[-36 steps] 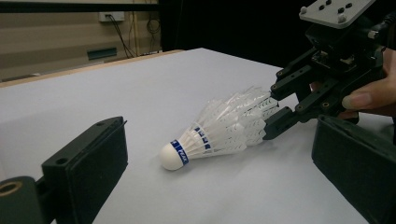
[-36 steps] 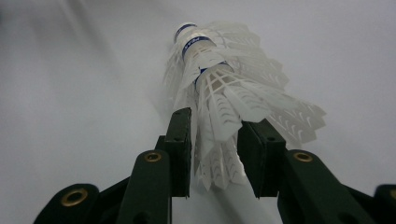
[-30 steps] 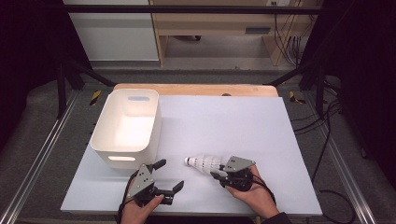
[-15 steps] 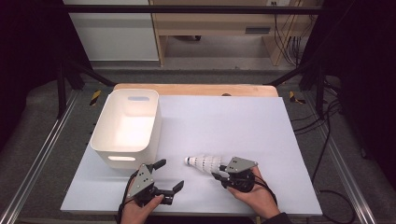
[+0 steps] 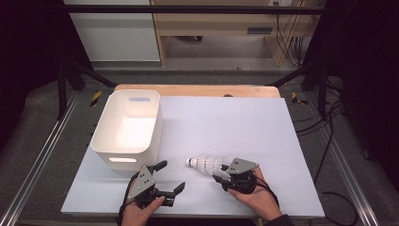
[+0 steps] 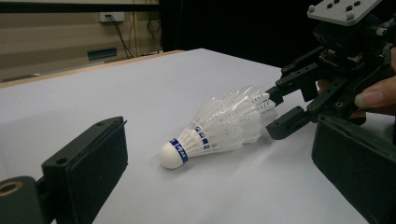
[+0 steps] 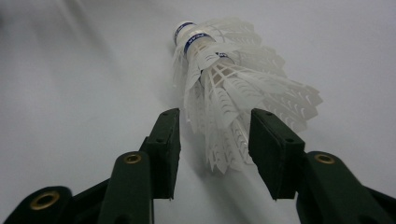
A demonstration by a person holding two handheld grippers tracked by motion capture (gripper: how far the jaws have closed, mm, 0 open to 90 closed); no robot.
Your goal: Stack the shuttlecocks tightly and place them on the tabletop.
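A stack of white feather shuttlecocks point(image 5: 207, 164) lies on its side on the white table point(image 5: 244, 122), cork end pointing left. My right gripper point(image 5: 220, 173) is at the feather end, open, with the skirt between its jaws. In the right gripper view the feathers point(image 7: 224, 79) run up between the two black jaws point(image 7: 217, 126), with a gap at the left one. My left gripper point(image 5: 171, 176) rests on the table left of the stack, open and holding nothing. From the left gripper view point(image 6: 217, 163) the shuttlecocks point(image 6: 219, 126) lie ahead, with the right gripper point(image 6: 275, 112) behind them.
A white plastic bin point(image 5: 157, 117) stands at the table's left, just beyond my left gripper. A wooden edge point(image 5: 197, 89) borders the table's far side. Metal rails run along both sides, and cables hang at the right.
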